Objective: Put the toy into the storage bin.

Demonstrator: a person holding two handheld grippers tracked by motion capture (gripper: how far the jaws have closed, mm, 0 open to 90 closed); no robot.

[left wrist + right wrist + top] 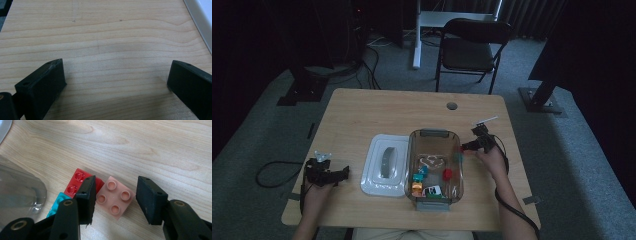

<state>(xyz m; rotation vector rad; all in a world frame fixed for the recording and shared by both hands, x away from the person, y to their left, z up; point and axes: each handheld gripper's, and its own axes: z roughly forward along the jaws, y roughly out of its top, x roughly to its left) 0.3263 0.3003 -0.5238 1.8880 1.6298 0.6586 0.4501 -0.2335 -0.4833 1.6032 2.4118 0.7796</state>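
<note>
A pink four-stud brick [115, 198] lies flat on the wooden table [155, 147], turned cornerwise between the jaws of my right gripper [116, 179]. The jaws stand close to its corners, and a thin gap shows at the right one. A red brick [78, 181] and a teal brick [57, 202] lie just behind the left jaw, beside the clear bin [20, 190]. In the high view the right gripper [467, 146] is at the bin's right wall. My left gripper [117, 63] is wide open over bare wood, at the table's front left [344, 173].
The clear bin [435, 133] in mid-table holds several small bricks, among them red [447, 174], teal [421, 172] and orange [417, 187]. Its white lid [372, 177] lies to its left, its edge [200, 12] near the left gripper. A chair [469, 50] stands beyond the table.
</note>
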